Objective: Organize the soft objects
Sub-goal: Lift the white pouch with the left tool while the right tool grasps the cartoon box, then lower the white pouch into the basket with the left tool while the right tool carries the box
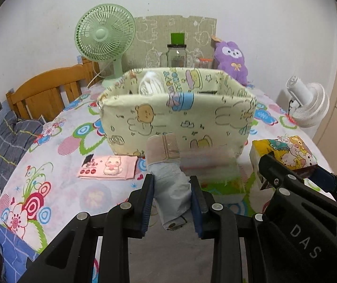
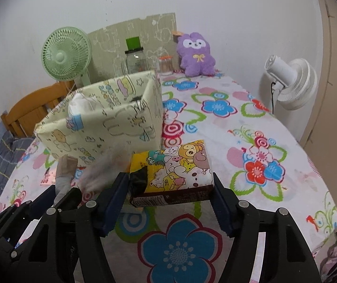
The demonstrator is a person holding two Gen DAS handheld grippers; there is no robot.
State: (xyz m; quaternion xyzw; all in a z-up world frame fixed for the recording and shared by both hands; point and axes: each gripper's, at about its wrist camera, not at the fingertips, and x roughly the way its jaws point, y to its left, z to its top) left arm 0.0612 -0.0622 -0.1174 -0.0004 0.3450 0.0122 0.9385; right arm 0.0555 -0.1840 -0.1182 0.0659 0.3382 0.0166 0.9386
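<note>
My left gripper (image 1: 172,184) is shut on a grey rolled cloth (image 1: 170,184) with a beige band, held just in front of the pale yellow fabric basket (image 1: 177,122). My right gripper (image 2: 170,186) is shut on a yellow cartoon tissue pack (image 2: 180,169), held above the flowered bedspread to the right of the basket (image 2: 102,122). The tissue pack also shows in the left wrist view (image 1: 286,152). A white bundle (image 1: 150,85) lies inside the basket. A pink flat pack (image 1: 109,167) lies on the bed left of the basket. A purple plush (image 1: 233,59) sits at the back.
A green fan (image 1: 104,37), a glass jar (image 1: 176,55) and a cardboard panel stand behind the basket. A white fan (image 2: 288,80) stands at the right of the bed. A wooden headboard (image 1: 45,89) and a grey pillow (image 1: 10,136) are at the left.
</note>
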